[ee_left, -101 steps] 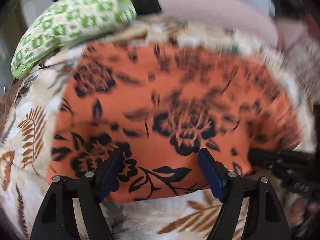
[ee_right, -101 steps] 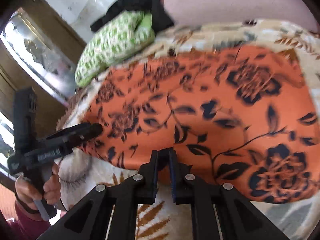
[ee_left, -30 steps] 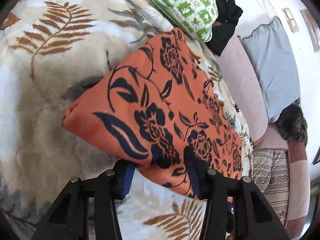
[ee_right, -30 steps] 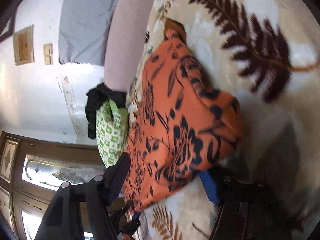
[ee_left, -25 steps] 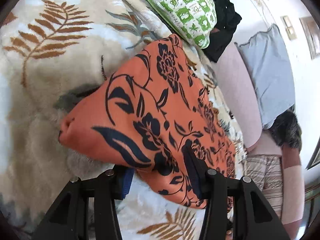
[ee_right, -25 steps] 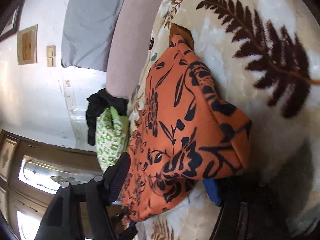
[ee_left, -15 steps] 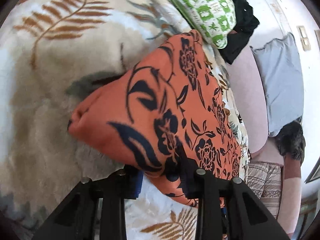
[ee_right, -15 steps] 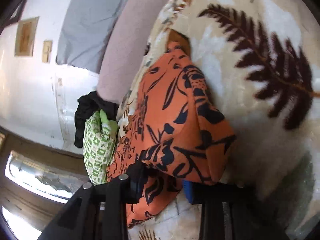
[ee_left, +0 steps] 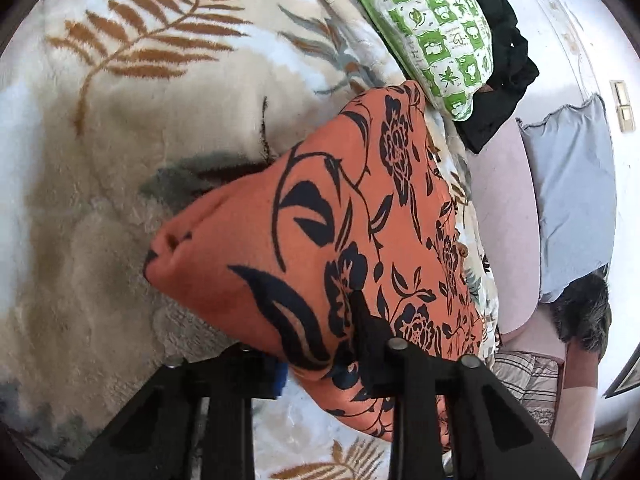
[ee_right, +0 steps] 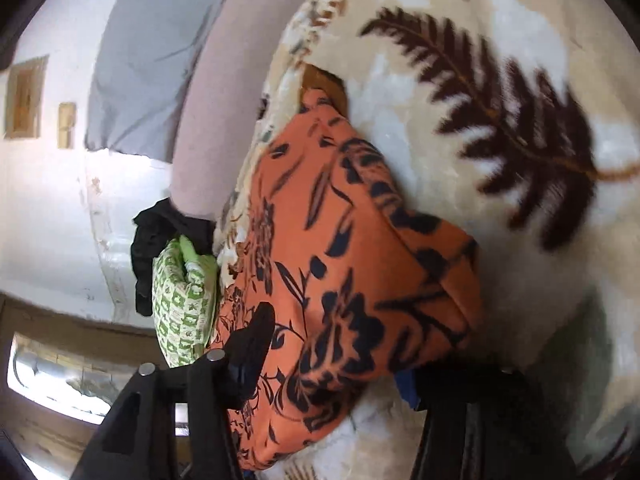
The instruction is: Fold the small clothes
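While our left gripper (ee_left: 320,344) pinches the orange floral cloth (ee_left: 320,216) (jaws just closing), our right gripper (ee_right: 332,356), just reopening, straddles its other corner.

Both wrist fisheyes are looking steeply down, very near, along their own fingers at opposite ends of the same orange floral cloth (ee_left: 344,216) (ee_right: 344,264), sharing the fern-print blanket (ee_left: 120,120) (ee_right: 500,60) and green pillow (ee_left: 436,28) (ee_right: 180,304) beyond.
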